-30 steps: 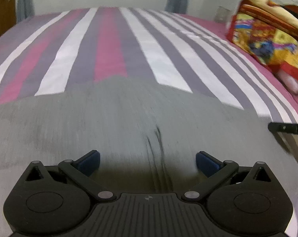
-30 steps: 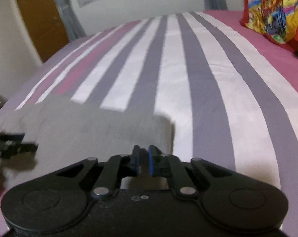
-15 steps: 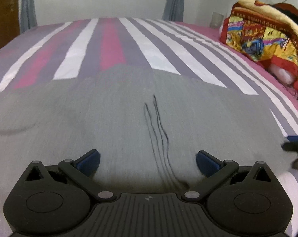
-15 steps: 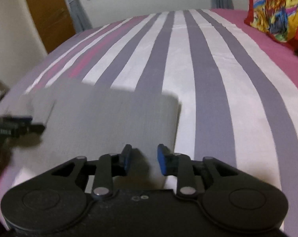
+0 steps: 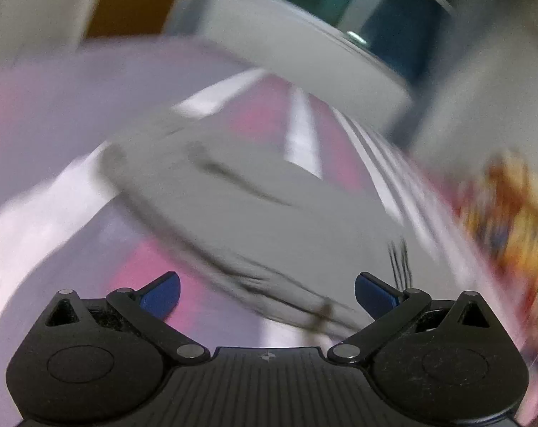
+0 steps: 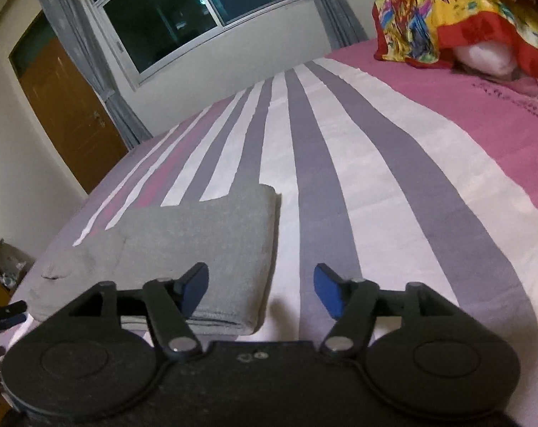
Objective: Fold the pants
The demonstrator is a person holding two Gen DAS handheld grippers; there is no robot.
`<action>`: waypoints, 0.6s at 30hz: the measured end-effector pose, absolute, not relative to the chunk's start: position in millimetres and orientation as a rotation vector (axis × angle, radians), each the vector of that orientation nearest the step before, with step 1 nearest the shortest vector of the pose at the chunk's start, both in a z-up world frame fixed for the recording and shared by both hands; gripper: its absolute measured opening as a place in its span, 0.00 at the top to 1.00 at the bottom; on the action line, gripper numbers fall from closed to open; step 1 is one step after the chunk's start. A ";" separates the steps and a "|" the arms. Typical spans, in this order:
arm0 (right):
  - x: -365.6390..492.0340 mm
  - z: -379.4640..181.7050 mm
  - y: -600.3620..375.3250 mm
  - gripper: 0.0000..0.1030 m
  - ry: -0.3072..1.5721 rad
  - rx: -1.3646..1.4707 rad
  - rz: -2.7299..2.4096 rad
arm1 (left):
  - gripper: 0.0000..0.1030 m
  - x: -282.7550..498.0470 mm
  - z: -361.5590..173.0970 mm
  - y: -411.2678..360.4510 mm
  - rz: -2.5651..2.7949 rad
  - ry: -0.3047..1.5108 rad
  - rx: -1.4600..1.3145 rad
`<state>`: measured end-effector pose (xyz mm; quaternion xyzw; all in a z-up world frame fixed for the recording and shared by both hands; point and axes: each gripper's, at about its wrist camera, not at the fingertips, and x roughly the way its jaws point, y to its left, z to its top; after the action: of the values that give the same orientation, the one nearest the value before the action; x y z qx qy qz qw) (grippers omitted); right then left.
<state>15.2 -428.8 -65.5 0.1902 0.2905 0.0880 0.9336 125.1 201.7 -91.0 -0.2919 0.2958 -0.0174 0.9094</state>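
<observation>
The grey pants lie folded into a thick flat rectangle on the striped bed, at the left in the right wrist view. My right gripper hovers over their near right corner; its jaws are opening, the pads press on nothing, and the left finger hangs over the cloth. In the blurred left wrist view the pants stretch diagonally across the sheet. My left gripper stands open above their near edge, holding nothing. Its tip shows at the far left edge of the right wrist view.
A bright patterned blanket covers a white pillow at the back right of the bed. A window with grey curtains and a brown door stand behind. Boxes sit on the floor at the left.
My right gripper has let go of the pants' corner, its jaws spreading wide, and drawn back. The left gripper has swept sideways and rolled, staying open; its view is now blurred and tilted.
</observation>
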 end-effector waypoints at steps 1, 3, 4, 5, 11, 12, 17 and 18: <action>17.2 -66.2 -426.8 0.36 0.605 0.383 0.177 | 0.00 125.1 -102.6 223.0 -0.029 0.595 -0.718; 18.0 -66.9 -426.0 0.36 0.615 0.385 0.171 | 0.00 128.8 -125.6 256.2 -0.044 0.545 -0.916; 18.4 -67.3 -425.7 0.36 0.620 0.386 0.163 | 0.00 129.9 -134.6 269.2 -0.052 0.497 -1.002; 18.4 -68.4 -426.8 0.35 0.623 0.389 0.156 | 0.00 133.4 -141.5 280.9 -0.058 0.449 -1.080; 20.0 -71.6 -428.2 0.33 0.635 0.403 0.108 | 0.00 188.0 -155.0 312.6 -0.082 0.444 -1.230; 20.8 -71.7 -426.8 0.33 0.638 0.395 0.102 | 0.00 198.5 -156.2 313.3 -0.086 0.459 -1.239; 22.5 -71.7 -421.0 0.33 0.649 0.365 0.087 | 0.00 230.3 -165.2 317.0 -0.140 0.428 -1.248; 22.8 -72.2 -421.9 0.33 0.650 0.368 0.085 | 0.03 232.4 -167.0 315.8 -0.137 0.414 -1.250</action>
<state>22.8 -421.9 -72.2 0.1798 0.3175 0.0413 0.9301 232.4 315.8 -167.0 -0.5803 0.1922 -0.0638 0.7888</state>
